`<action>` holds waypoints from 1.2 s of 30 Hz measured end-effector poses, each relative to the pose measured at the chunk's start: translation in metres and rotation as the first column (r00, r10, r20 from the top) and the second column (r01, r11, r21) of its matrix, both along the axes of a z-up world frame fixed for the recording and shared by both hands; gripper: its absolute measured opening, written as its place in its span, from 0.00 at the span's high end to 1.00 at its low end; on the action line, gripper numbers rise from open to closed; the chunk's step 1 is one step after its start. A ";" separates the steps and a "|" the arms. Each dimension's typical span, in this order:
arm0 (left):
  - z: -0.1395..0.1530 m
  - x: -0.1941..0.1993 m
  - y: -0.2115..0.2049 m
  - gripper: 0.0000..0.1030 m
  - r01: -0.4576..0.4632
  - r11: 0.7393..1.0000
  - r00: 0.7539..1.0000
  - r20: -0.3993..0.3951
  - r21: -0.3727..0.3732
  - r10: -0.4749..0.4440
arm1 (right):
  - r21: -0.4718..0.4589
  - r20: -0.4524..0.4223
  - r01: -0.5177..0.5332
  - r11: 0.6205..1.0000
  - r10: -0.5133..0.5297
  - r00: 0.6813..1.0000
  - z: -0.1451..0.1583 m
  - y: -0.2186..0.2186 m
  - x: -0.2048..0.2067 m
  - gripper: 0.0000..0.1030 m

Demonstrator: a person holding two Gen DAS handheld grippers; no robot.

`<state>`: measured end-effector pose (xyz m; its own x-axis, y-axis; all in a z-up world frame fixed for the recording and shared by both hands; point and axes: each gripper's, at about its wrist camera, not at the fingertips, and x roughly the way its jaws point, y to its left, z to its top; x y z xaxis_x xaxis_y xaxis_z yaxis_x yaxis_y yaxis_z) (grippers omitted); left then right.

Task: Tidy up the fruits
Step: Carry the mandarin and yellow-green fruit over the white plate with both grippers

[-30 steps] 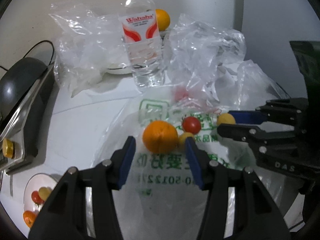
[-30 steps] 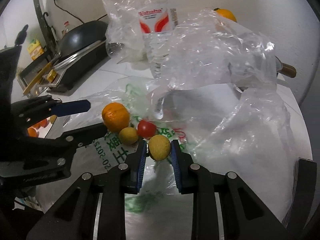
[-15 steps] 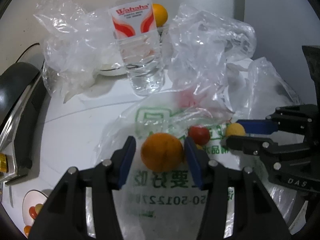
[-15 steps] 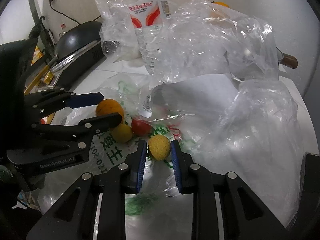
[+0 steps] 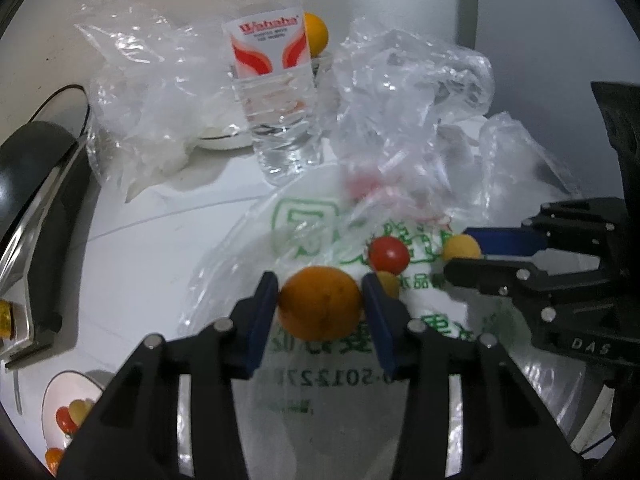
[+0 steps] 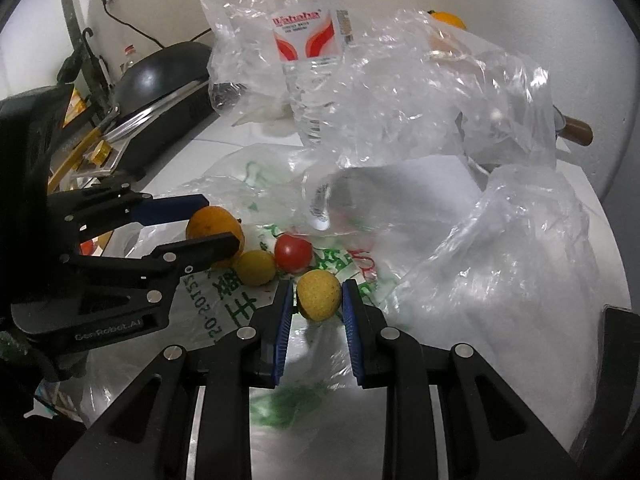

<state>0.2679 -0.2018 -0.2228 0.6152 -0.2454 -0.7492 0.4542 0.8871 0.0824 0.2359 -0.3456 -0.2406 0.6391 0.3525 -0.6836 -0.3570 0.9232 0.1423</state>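
Note:
An orange (image 5: 320, 307) lies on a printed plastic bag (image 5: 320, 364), and my left gripper (image 5: 320, 298) is shut on it, pads touching both sides. It also shows in the right wrist view (image 6: 214, 230). My right gripper (image 6: 318, 294) is shut on a small yellow fruit (image 6: 319, 295), seen in the left wrist view (image 5: 461, 247) too. A red tomato (image 6: 293, 252) and a second small yellow fruit (image 6: 255, 267) lie between the two grippers on the bag.
A water bottle (image 5: 276, 92) stands behind the bag among crumpled clear plastic bags (image 5: 408, 92). Another orange (image 5: 316, 34) sits at the back. A black appliance (image 5: 36, 208) is at the left. A white plate (image 5: 64, 412) holding small fruits lies at lower left.
My left gripper moved forward around the orange and closed on it. My right gripper stayed shut on the yellow fruit and shifted little.

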 end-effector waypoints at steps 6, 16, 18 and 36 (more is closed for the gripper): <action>0.014 -0.018 0.008 0.57 -0.004 1.000 1.000 0.020 -0.023 0.004 | -0.012 0.021 -0.005 1.000 0.006 1.000 0.009 0.009 -0.012 0.74; 0.036 -0.052 0.017 0.57 0.007 0.998 0.998 0.061 -0.060 -0.003 | -0.021 0.053 -0.014 1.000 0.015 0.999 0.022 0.023 -0.038 0.74; 0.040 -0.060 0.020 0.57 0.008 0.998 0.998 0.068 -0.066 -0.003 | -0.024 0.058 -0.015 1.000 0.016 0.998 0.024 0.026 -0.042 0.74; 0.063 -0.106 0.045 0.57 0.006 0.994 0.993 0.116 -0.106 0.006 | -0.049 0.105 -0.044 0.998 0.049 0.993 0.043 0.059 -0.082 0.74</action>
